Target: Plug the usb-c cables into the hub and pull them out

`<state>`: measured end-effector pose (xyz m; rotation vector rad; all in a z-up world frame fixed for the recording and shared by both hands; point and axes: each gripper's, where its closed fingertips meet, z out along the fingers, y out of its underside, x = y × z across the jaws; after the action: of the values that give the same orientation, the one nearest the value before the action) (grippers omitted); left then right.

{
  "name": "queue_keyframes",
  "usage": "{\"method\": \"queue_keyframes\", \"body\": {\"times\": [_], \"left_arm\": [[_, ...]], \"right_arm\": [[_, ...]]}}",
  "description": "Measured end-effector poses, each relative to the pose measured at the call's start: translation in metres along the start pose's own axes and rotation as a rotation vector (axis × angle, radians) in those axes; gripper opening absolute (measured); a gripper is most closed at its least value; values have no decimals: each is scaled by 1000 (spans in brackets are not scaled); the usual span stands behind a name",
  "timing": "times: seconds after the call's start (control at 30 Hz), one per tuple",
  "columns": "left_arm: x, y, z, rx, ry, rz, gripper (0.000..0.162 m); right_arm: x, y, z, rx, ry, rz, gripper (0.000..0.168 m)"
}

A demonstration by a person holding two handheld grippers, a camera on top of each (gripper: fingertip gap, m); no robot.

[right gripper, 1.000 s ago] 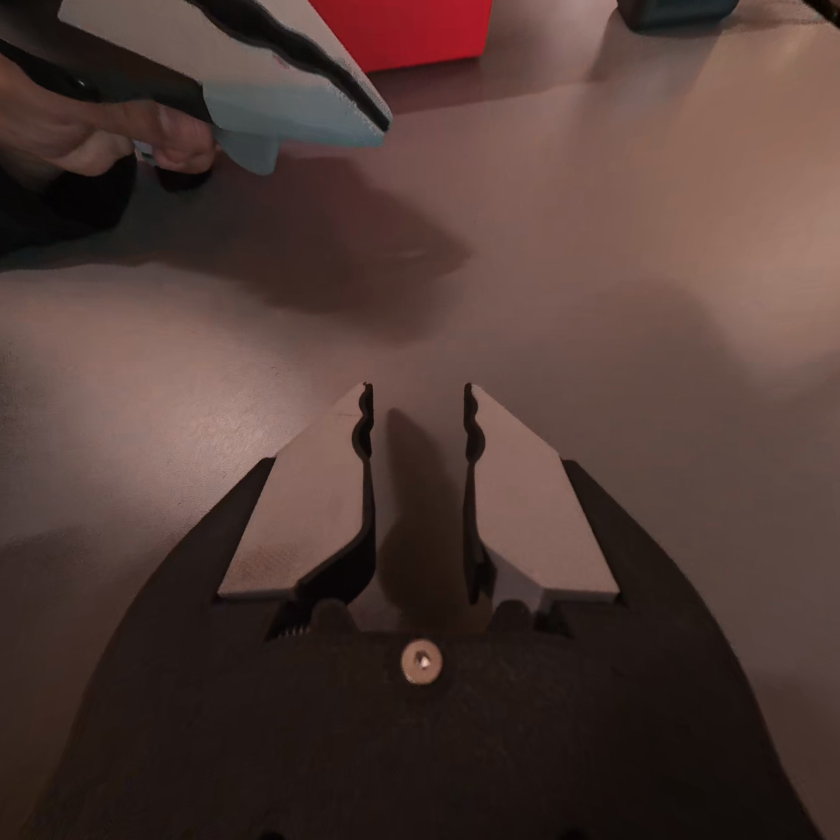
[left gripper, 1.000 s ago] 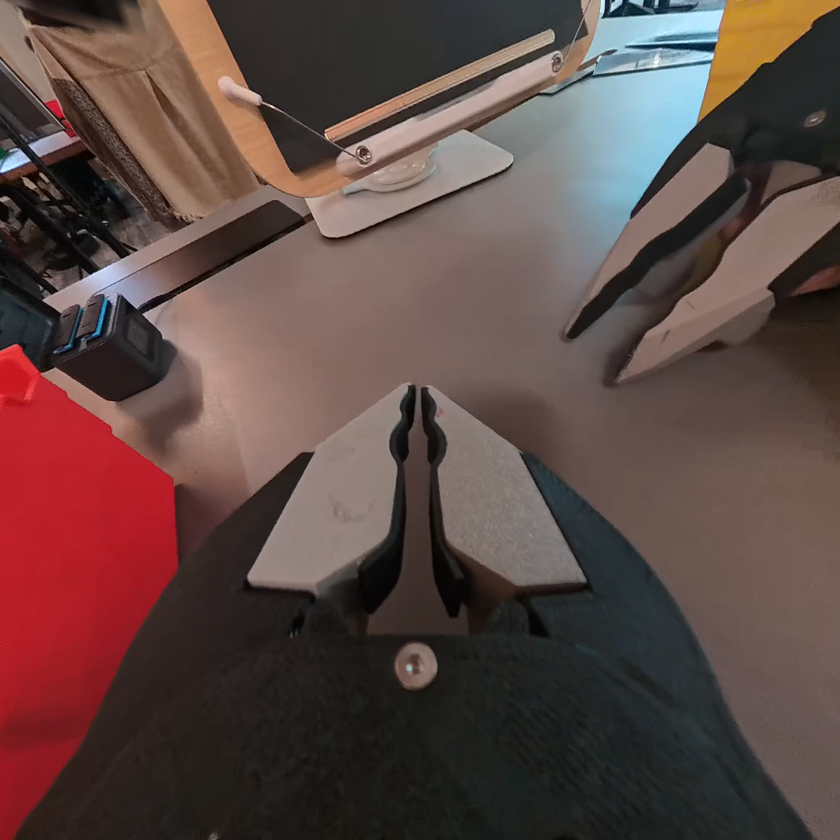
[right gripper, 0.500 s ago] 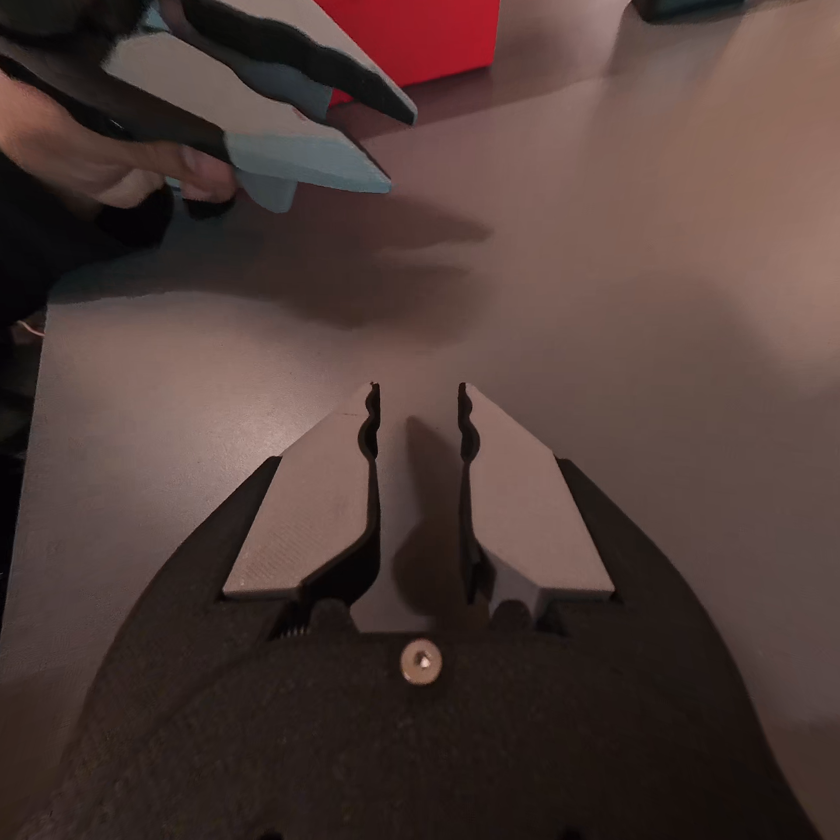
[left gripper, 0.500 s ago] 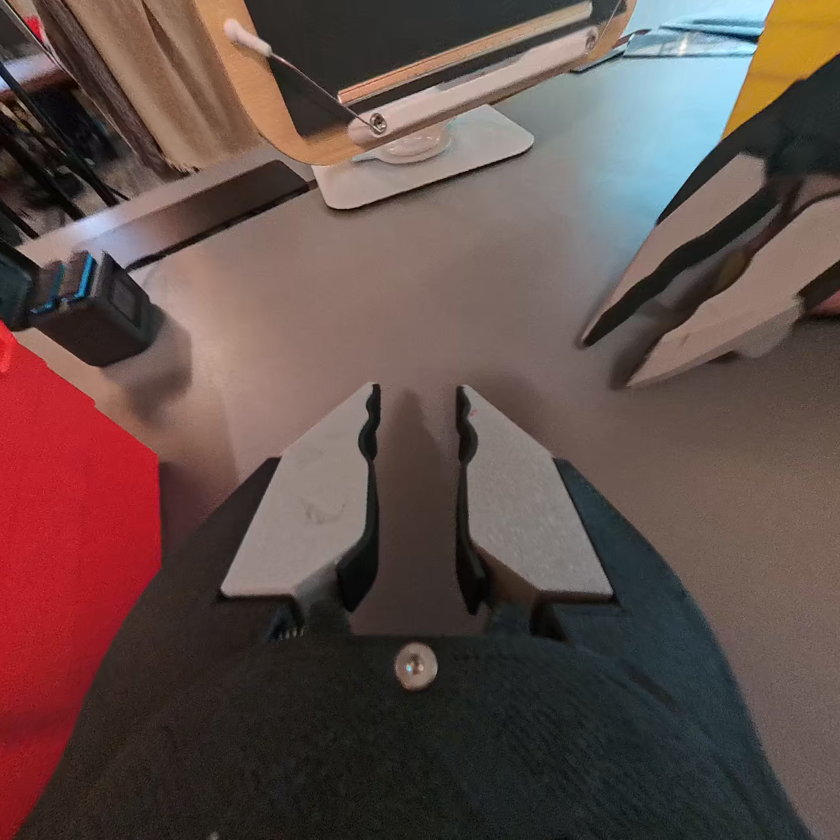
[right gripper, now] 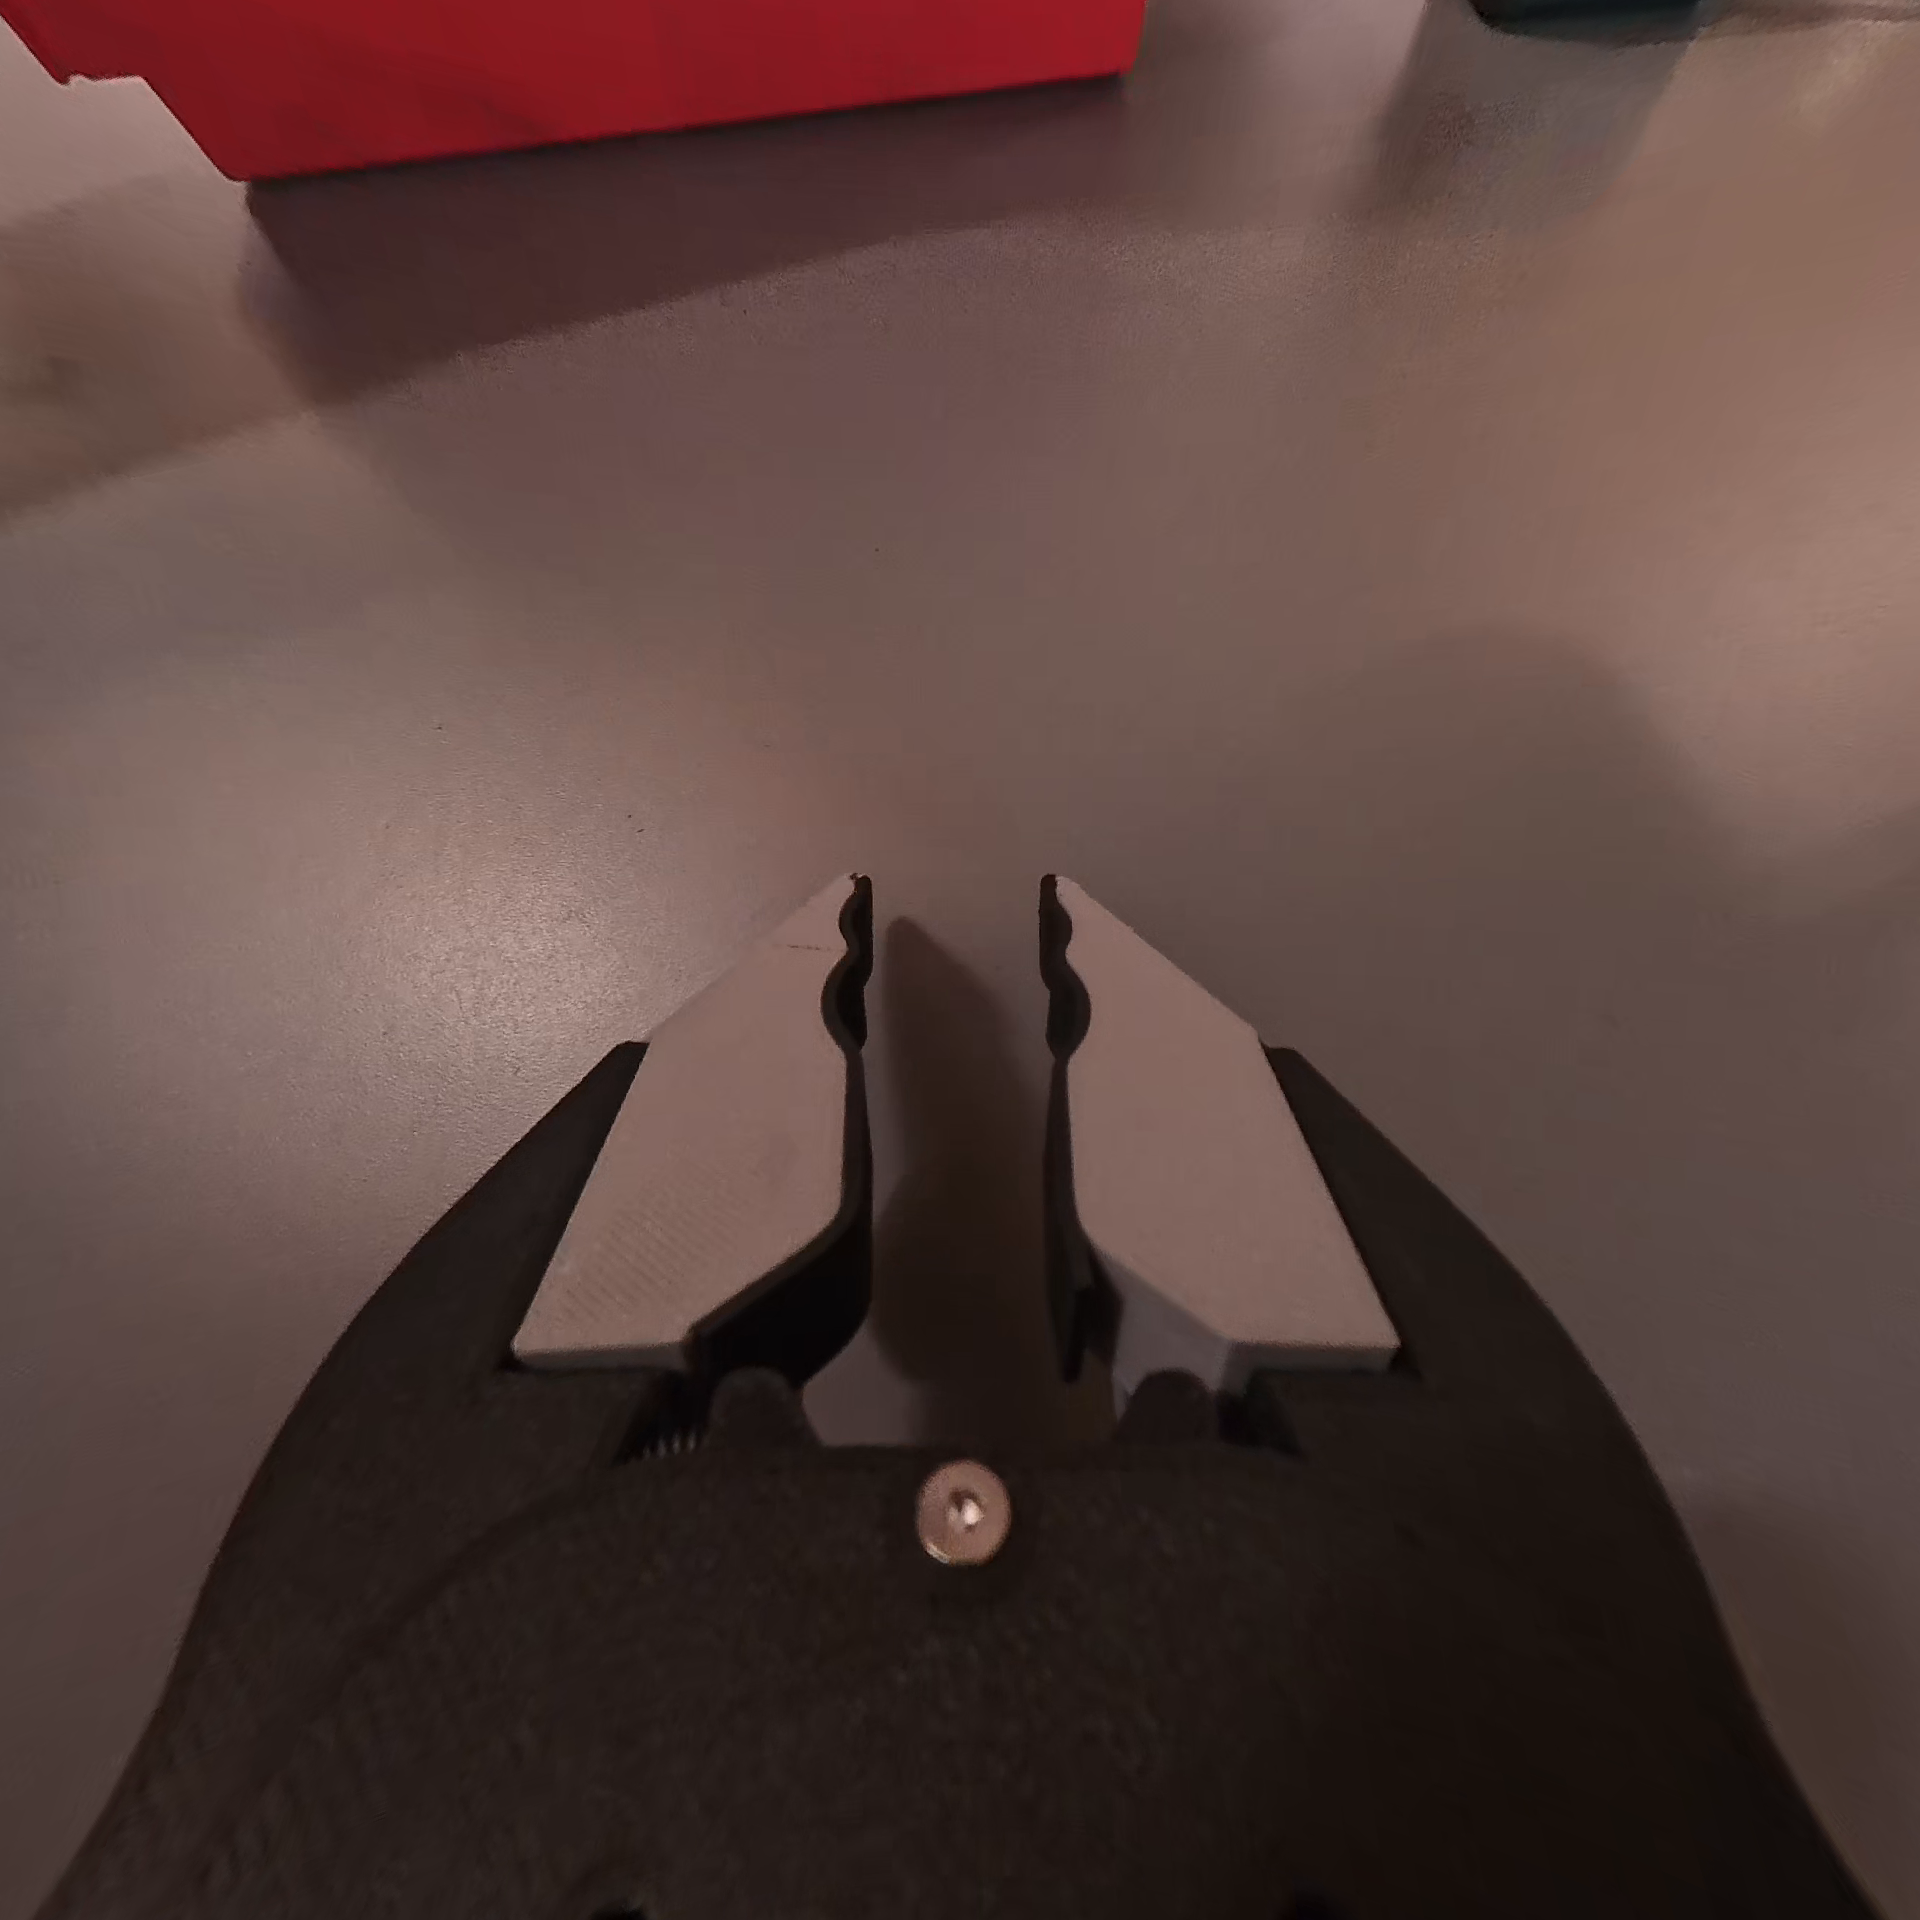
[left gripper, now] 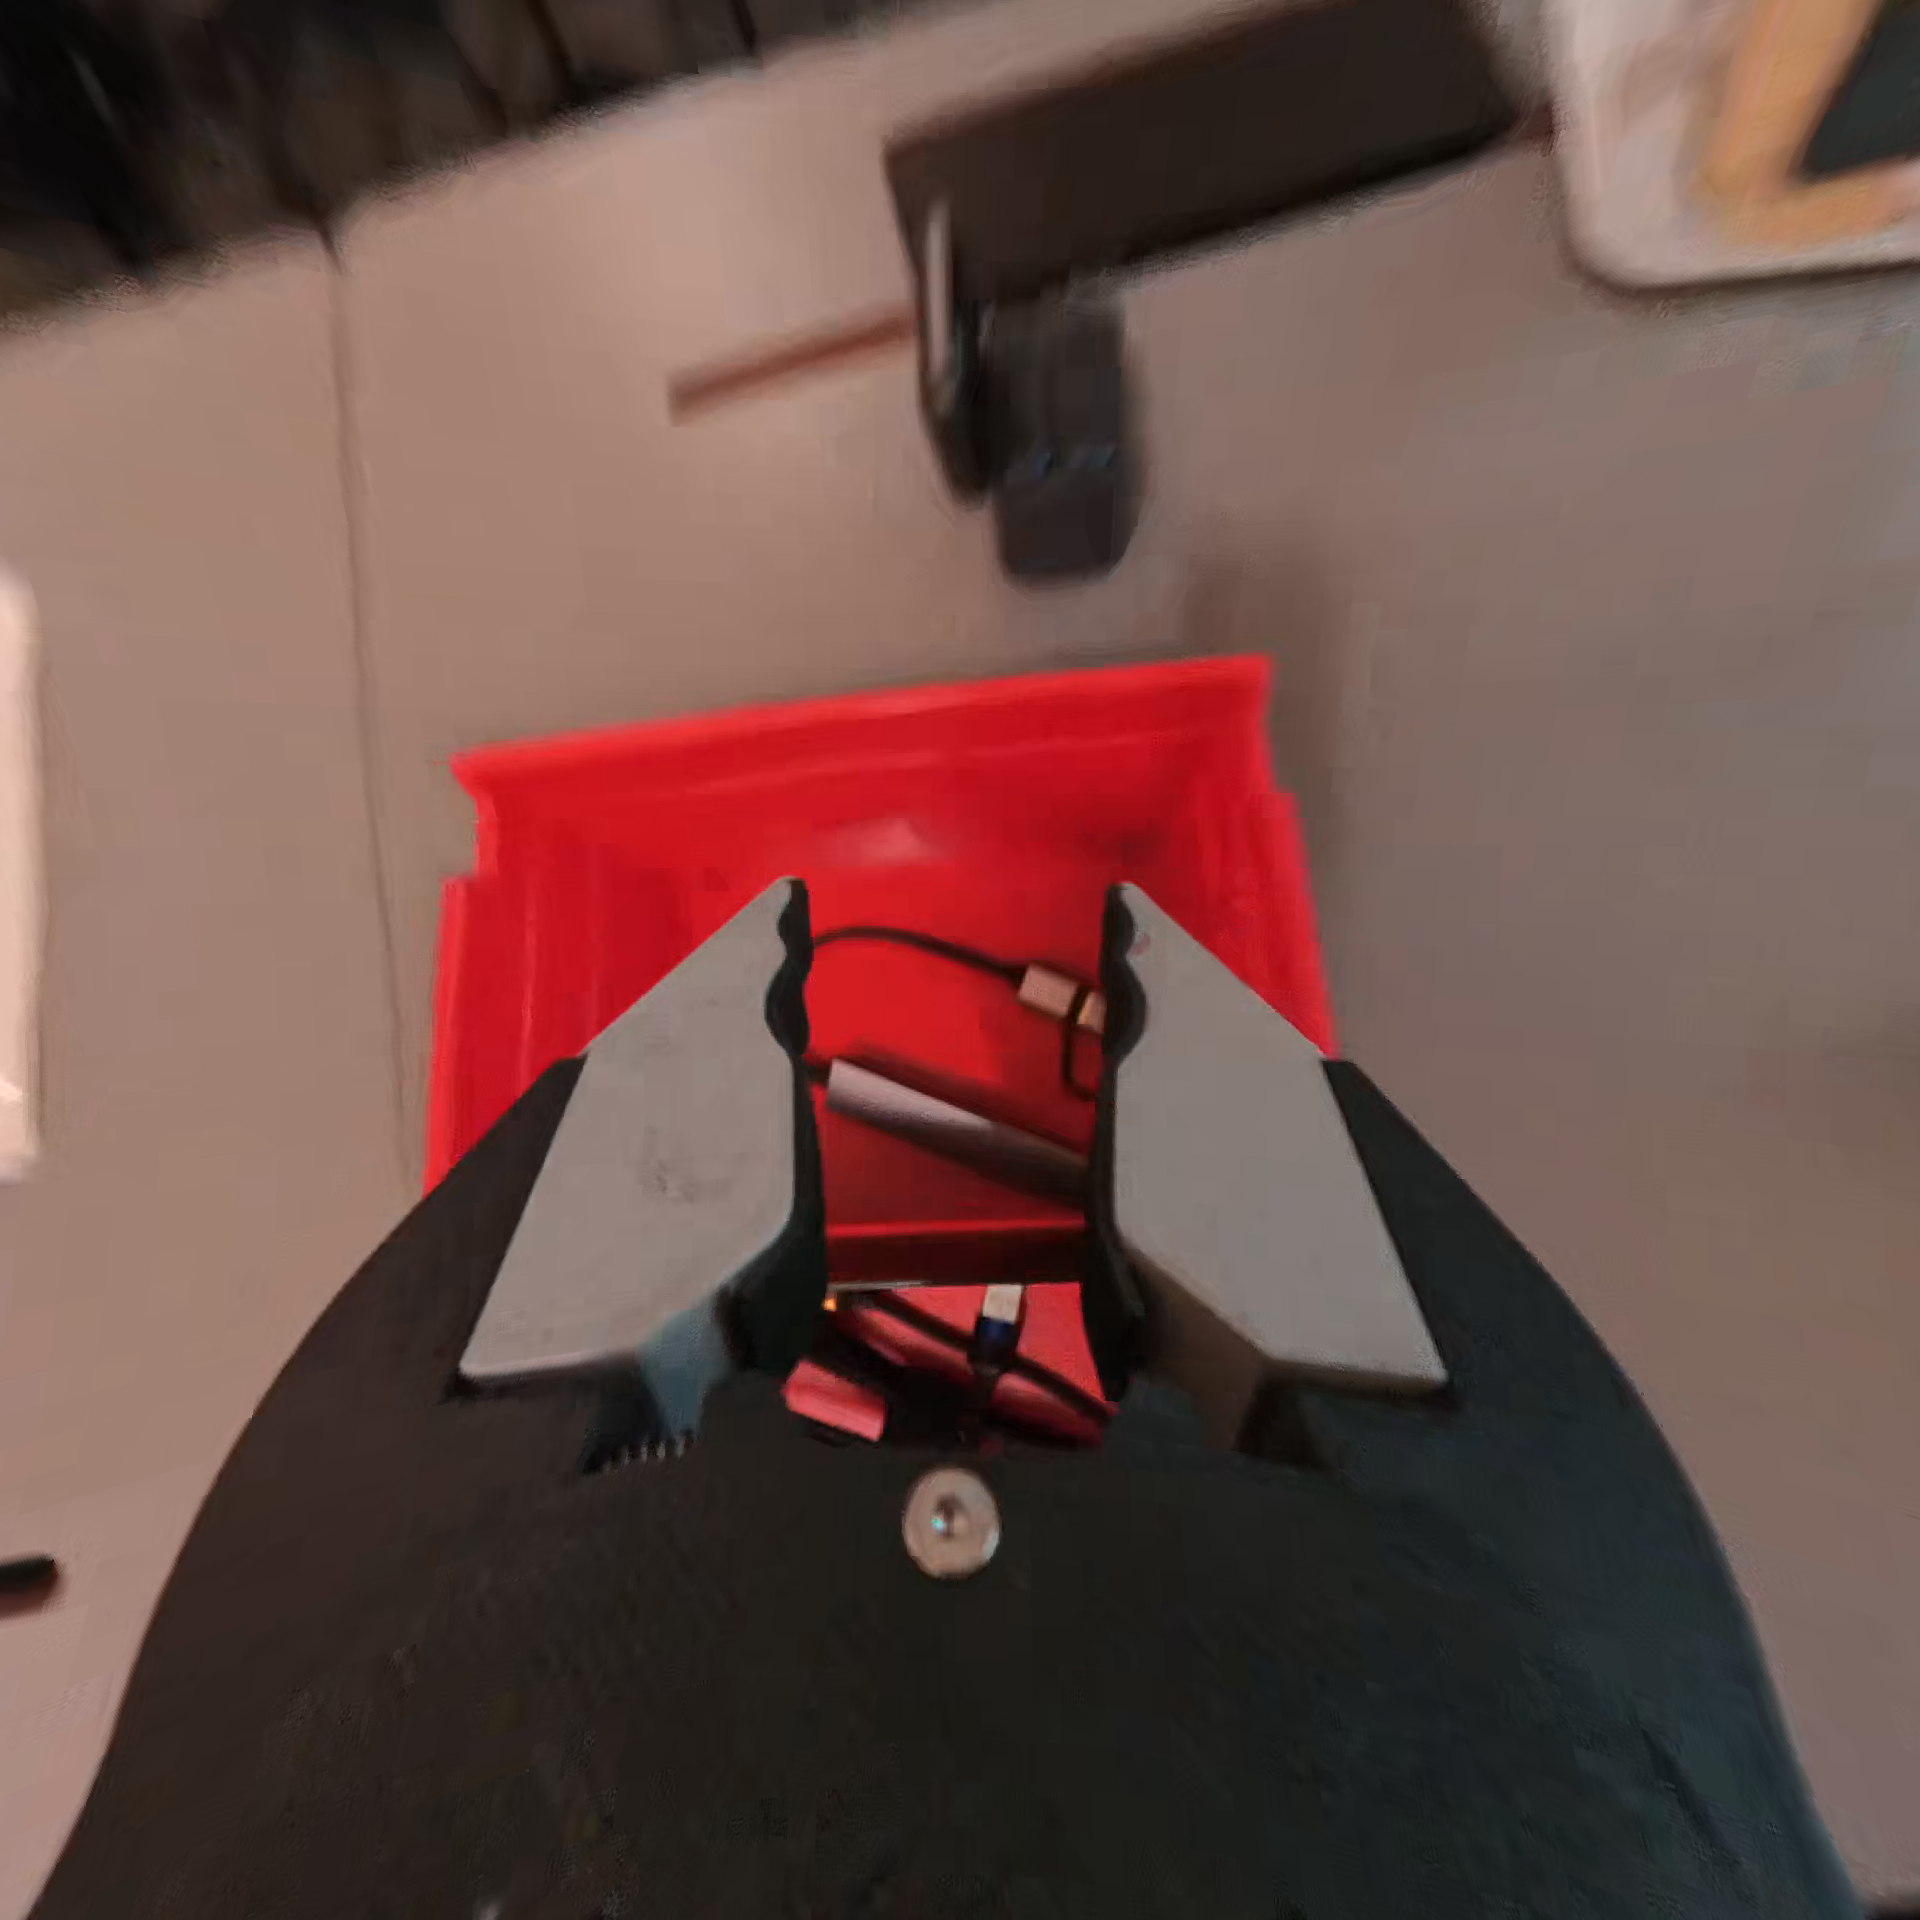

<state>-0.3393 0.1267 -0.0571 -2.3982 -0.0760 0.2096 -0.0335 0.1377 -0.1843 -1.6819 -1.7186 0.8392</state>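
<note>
In the left wrist view, my left gripper (left gripper: 951,904) is wide open and empty, hovering above an open red bin (left gripper: 873,769). In the bin lie a grey slim hub (left gripper: 951,1127), a black cable with a copper-coloured plug (left gripper: 1044,987), and, in the near compartment, another cable with a silver plug (left gripper: 1000,1311). In the right wrist view, my right gripper (right gripper: 956,888) is open and empty, low over the grey table (right gripper: 935,623). The red bin's side (right gripper: 623,73) shows at the top of that view.
A black box-shaped device (left gripper: 1039,436) stands on the table beyond the bin. A white monitor base (left gripper: 1745,135) is at the top right. A white object (left gripper: 16,894) is at the left edge. The left wrist view is motion-blurred. My left gripper is the nearer one to the grey slim hub (left gripper: 951,1127): about 12 cm, against 35 cm.
My left gripper has swung left and up over the red bin and opened wider. It has left the right wrist view. The right gripper has hardly moved.
</note>
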Motion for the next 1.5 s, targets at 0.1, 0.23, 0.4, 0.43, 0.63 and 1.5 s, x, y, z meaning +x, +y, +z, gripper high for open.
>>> {"method": "queue_keyframes", "body": {"times": [0.1, 0.23, 0.4, 0.43, 0.63, 1.5], "left_arm": [[-9, 32, 39, -242, 94, -99, 42], [-33, 57, 65, -394, -2, -86, 46], [-40, 89, 87, -525, -11, -152, 42], [-44, 95, 89, -548, -26, -153, 43], [-49, 110, 95, -619, 10, -182, 30], [-81, 29, 30, -218, -259, 129, 2]], "right_arm": [[0, 0, 0, 4, 8, -6, 28], [-2, 0, -1, 4, -1, -1, 29], [-7, 0, 0, 2, -8, -11, 29], [-7, 0, 0, -2, -10, -14, 29], [-11, 0, 1, -6, -29, -13, 29], [-16, 1, 2, -14, -20, -42, 26]]}}
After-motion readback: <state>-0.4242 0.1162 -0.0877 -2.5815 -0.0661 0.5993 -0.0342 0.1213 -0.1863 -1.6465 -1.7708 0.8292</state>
